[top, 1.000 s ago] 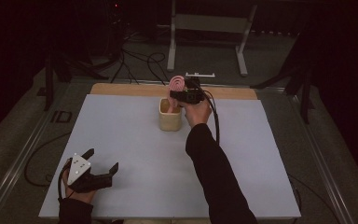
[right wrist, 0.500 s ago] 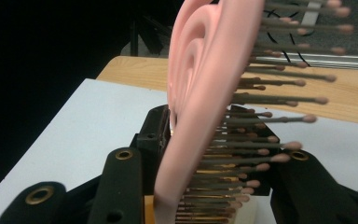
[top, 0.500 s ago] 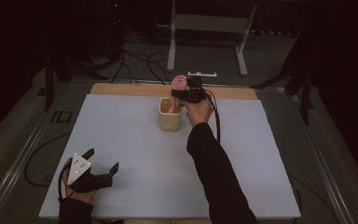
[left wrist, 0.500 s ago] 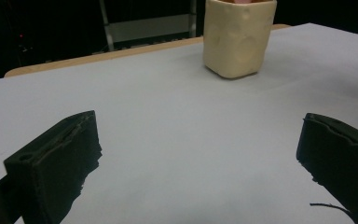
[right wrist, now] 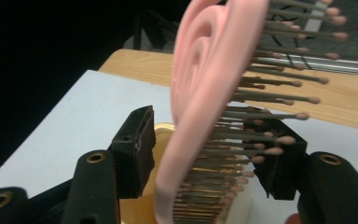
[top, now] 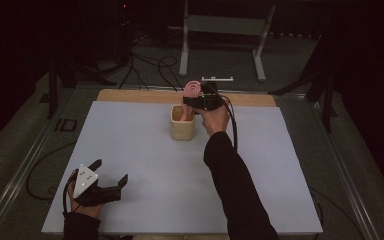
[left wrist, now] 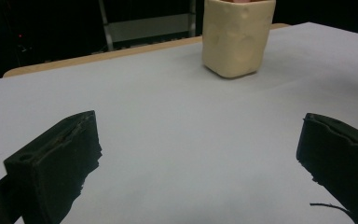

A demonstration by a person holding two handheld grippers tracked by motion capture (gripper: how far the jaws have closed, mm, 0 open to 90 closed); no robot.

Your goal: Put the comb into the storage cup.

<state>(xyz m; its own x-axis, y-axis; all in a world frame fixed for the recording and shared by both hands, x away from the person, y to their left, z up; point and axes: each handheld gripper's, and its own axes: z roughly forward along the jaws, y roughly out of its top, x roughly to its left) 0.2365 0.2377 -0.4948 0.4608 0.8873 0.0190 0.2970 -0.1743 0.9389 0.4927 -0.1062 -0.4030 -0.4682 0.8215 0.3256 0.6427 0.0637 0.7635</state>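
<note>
A pink hairbrush [top: 194,89] stands handle-down in a cream cup [top: 182,129] near the table's far edge. My right gripper [top: 192,100] reaches in from the right at the brush head. In the right gripper view the brush [right wrist: 205,93] stands between the two jaws of that gripper [right wrist: 207,154]. The jaws have just been opening, and a gap shows at the left jaw. The cup's rim [right wrist: 164,128] lies below them. My left gripper [top: 111,171] rests open on the near left of the table, with nothing between the jaws [left wrist: 200,154]. It faces the cup [left wrist: 237,37].
A white mat [top: 145,165] covers the table, with a wooden strip [top: 130,95] along its far edge. Behind the table stand a metal frame [top: 220,30] and loose cables [top: 150,65] on the dark floor.
Both hands and the brush keep their places. From above, any widening of the right jaws is too small to make out.
</note>
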